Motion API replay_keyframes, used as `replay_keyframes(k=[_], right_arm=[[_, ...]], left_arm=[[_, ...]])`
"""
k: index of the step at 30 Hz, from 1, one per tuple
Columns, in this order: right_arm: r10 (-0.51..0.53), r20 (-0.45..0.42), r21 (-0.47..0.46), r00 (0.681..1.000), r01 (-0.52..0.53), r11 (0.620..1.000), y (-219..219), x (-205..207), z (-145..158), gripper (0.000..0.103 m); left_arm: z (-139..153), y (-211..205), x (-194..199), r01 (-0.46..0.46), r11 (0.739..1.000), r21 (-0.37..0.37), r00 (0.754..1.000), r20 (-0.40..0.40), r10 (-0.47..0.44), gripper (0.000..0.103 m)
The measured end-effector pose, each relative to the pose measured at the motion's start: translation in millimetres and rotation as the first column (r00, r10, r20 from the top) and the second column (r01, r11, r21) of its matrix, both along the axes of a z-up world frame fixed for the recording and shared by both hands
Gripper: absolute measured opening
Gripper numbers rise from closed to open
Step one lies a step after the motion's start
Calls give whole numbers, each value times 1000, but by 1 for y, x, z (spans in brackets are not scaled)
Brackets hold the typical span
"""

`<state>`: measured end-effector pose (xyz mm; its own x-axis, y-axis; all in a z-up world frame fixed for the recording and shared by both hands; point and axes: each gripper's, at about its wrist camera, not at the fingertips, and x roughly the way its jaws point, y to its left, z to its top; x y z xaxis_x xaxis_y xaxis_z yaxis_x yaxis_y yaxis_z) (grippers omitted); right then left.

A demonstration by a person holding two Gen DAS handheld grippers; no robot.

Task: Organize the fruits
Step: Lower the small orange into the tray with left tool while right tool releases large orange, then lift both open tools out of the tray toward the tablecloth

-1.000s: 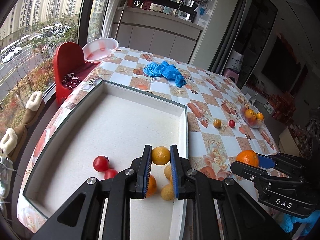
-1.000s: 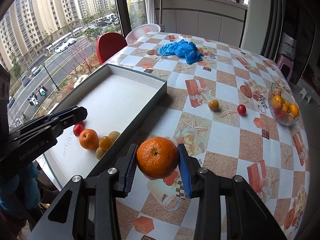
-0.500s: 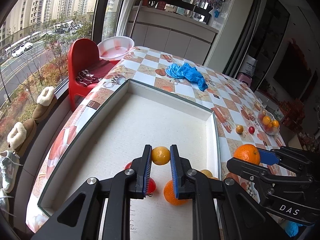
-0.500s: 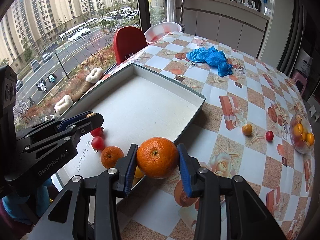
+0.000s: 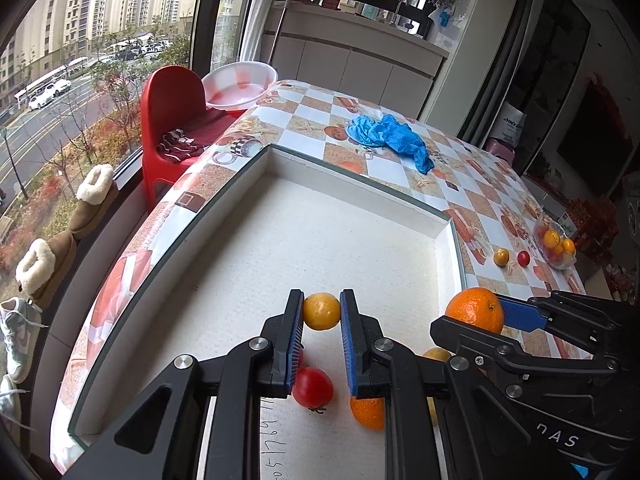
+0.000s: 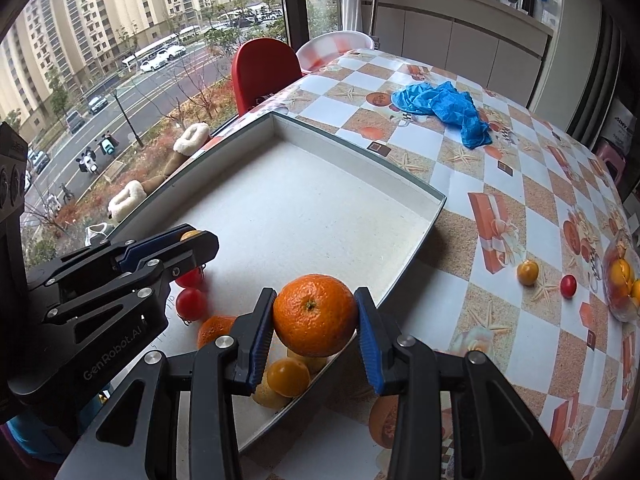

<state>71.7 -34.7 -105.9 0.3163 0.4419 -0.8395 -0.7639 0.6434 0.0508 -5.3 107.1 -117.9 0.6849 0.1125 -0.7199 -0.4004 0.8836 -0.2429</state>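
My left gripper [image 5: 321, 314] is shut on a small yellow-orange fruit [image 5: 321, 311] and holds it above the near part of the white tray [image 5: 344, 196]. My right gripper [image 6: 315, 316] is shut on a large orange [image 6: 315, 315] above the tray's near right rim [image 6: 400, 284]; that orange also shows in the left wrist view [image 5: 475, 314]. In the tray lie red tomatoes [image 6: 191, 304], an orange [image 6: 214, 330] and yellow fruits [image 6: 288, 376]. A yellow fruit [image 6: 527, 272] and a red one [image 6: 568, 285] lie on the table.
A clear bowl of fruit [image 6: 620, 280] stands at the table's right edge. A blue crumpled cloth [image 6: 444, 106] lies at the back. A red chair [image 5: 168, 120] and a white basin [image 5: 240, 84] are beyond the table's far left corner.
Both grippers have moved left over the tray's near end, each still holding its fruit. The fruits lying in the tray now sit beneath and between them.
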Motion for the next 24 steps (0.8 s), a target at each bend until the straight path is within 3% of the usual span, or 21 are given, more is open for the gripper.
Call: replay_keyframes(k=[10, 12, 14, 16, 18, 20, 24], right_arm=[[7, -22, -21, 1000, -8, 1000, 4, 6, -10, 44], [6, -13, -14, 1000, -6, 1000, 4, 7, -8, 53], [4, 5, -12, 1000, -4, 1000, 2, 8, -4, 59], [1, 9, -6, 1000, -1, 1000, -2, 10, -1, 60], [-14, 10, 7, 1000, 14, 1000, -8, 13, 2, 73], [-27, 13, 16, 1000, 27, 999, -13, 16, 5, 80], [-38, 25, 23, 999, 38, 999, -21, 16, 8, 82]], left_arm=[[-11, 1, 4, -8, 1000, 2, 998, -54, 8, 19], [-11, -1, 4, -4, 1000, 17, 998, -57, 5, 20], [-11, -2, 3, -7, 1000, 23, 998, -63, 8, 31], [-10, 1, 1, -51, 998, 38, 996, -70, 54, 63], [-9, 9, -5, -92, 996, 10, 994, -58, 92, 81], [-7, 12, -8, -94, 995, -23, 995, -41, 93, 82], [-5, 4, -5, -81, 997, 9, 995, -61, 81, 83]])
